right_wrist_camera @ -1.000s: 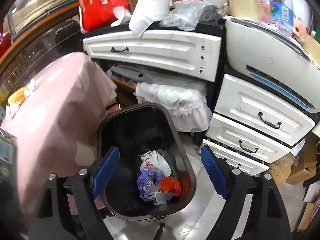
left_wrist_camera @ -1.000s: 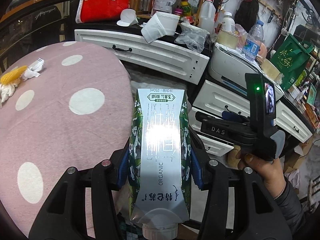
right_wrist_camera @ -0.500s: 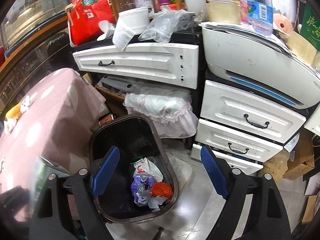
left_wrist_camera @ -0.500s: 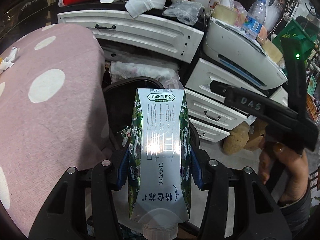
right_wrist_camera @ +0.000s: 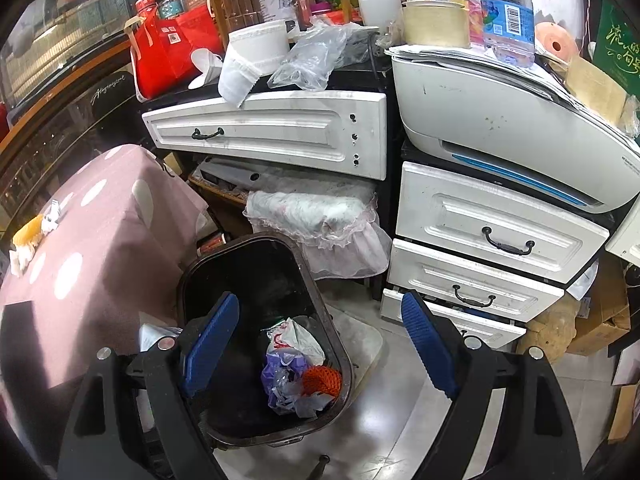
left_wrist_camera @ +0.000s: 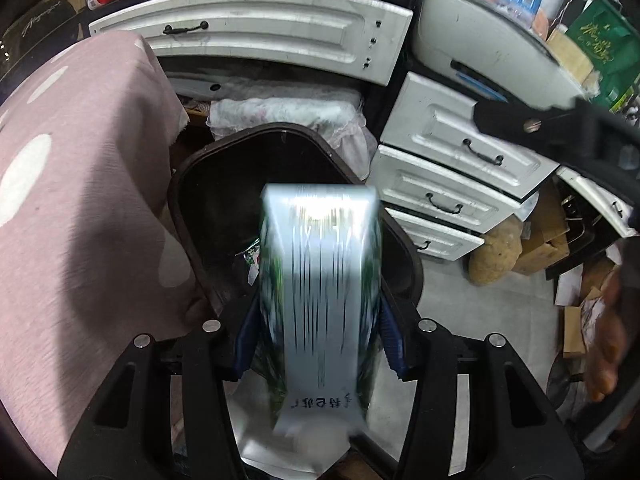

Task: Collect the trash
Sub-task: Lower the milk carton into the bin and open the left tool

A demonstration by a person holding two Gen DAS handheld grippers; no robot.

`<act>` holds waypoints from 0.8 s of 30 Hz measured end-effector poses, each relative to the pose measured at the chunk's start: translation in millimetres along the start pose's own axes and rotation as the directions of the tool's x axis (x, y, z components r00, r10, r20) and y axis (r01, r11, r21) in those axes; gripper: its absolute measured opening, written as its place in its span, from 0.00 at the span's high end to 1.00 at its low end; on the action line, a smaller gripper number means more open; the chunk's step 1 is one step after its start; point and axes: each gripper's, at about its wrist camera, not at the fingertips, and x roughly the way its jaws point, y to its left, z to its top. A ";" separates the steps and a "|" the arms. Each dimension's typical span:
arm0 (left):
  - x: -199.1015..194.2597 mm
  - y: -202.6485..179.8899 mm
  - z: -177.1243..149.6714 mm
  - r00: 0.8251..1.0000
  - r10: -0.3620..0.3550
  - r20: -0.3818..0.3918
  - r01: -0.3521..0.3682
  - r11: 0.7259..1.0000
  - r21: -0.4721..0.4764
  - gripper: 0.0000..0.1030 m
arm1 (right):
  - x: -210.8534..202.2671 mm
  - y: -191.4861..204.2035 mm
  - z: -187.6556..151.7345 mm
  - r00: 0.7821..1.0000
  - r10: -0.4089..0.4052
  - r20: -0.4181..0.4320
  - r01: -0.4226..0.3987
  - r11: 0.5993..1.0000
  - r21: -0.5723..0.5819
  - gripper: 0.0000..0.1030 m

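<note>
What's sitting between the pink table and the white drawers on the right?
The trash bin, open and already holding some litter, stands on the floor between the table and the drawers, as the right wrist view shows.

Our right claw (right_wrist_camera: 320,344) gapes empty above the dark trash bin (right_wrist_camera: 192,276), where crumpled wrappers (right_wrist_camera: 294,364) and orange netting (right_wrist_camera: 322,380) lie beside white drawers (right_wrist_camera: 500,236).
</note>
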 end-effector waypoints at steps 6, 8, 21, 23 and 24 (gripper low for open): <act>9.9 -1.3 1.4 1.000 -0.007 0.000 0.007 1.000 0.014 0.21 | 1.2 -4.2 1.2 1.000 -0.005 -0.003 0.005 1.000 0.010 0.20; 8.9 -3.6 0.6 1.000 -0.008 0.005 0.008 1.000 0.029 0.19 | 1.9 -6.3 1.0 1.000 -0.008 -0.005 0.008 1.000 0.014 0.20; -43.6 -13.0 -16.3 0.995 -0.065 0.073 0.059 0.995 0.081 0.11 | 4.4 -6.5 -0.7 1.000 0.001 0.002 -0.001 1.000 0.013 0.17; -56.0 -10.2 -19.6 0.993 -0.069 0.092 0.061 0.995 0.081 0.10 | 4.7 -3.2 -0.6 1.000 0.013 0.001 -0.013 1.000 0.008 0.17; -59.9 -8.7 -21.1 0.993 -0.068 0.100 0.060 0.995 0.081 0.10 | 4.4 -1.2 -0.9 1.000 0.018 0.001 -0.018 1.000 0.005 0.17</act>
